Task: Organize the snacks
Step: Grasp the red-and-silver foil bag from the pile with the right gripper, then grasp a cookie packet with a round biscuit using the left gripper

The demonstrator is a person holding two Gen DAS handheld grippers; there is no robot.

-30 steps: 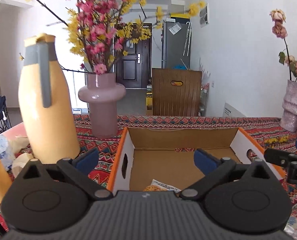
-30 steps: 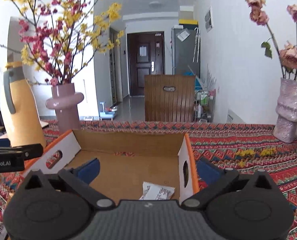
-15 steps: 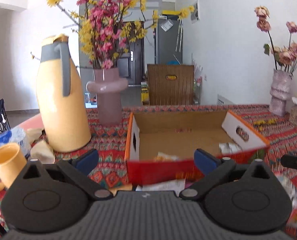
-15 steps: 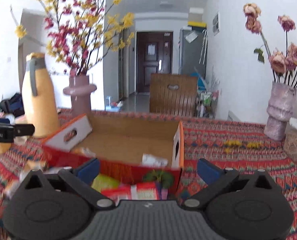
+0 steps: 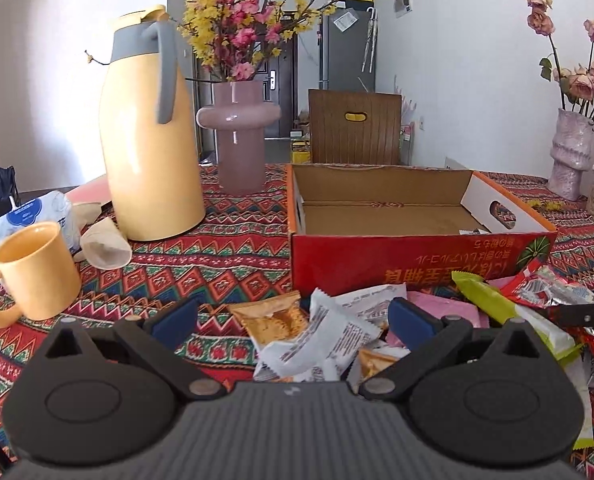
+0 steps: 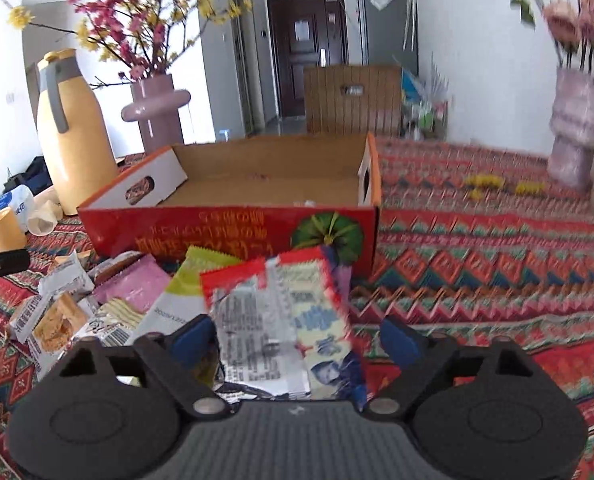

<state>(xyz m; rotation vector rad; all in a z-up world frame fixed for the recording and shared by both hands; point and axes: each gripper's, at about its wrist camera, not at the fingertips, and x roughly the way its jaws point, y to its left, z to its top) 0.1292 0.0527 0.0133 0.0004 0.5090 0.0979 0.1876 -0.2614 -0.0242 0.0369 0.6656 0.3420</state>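
Note:
A red cardboard box [image 5: 417,256] with an open top stands on the patterned tablecloth; it also shows in the right wrist view [image 6: 233,228]. A pile of snack packets [image 5: 329,328] lies in front of it. My left gripper [image 5: 293,316] is open over white and gold packets. My right gripper [image 6: 297,334] is open over a red-and-silver packet [image 6: 273,312], with green [image 6: 193,280] and pink [image 6: 137,284] packets to its left. Neither gripper holds anything.
A yellow thermos jug [image 5: 149,140], a pink vase of flowers [image 5: 239,140] and a yellow mug [image 5: 33,272] stand left of the box. A tissue pack [image 5: 29,216] lies far left. Another vase [image 5: 571,152] stands at the right. A wooden chair [image 5: 355,128] is behind the table.
Both grippers have pulled back and down from above the box interior to the packet pile in front of it. The box now stands farther ahead.

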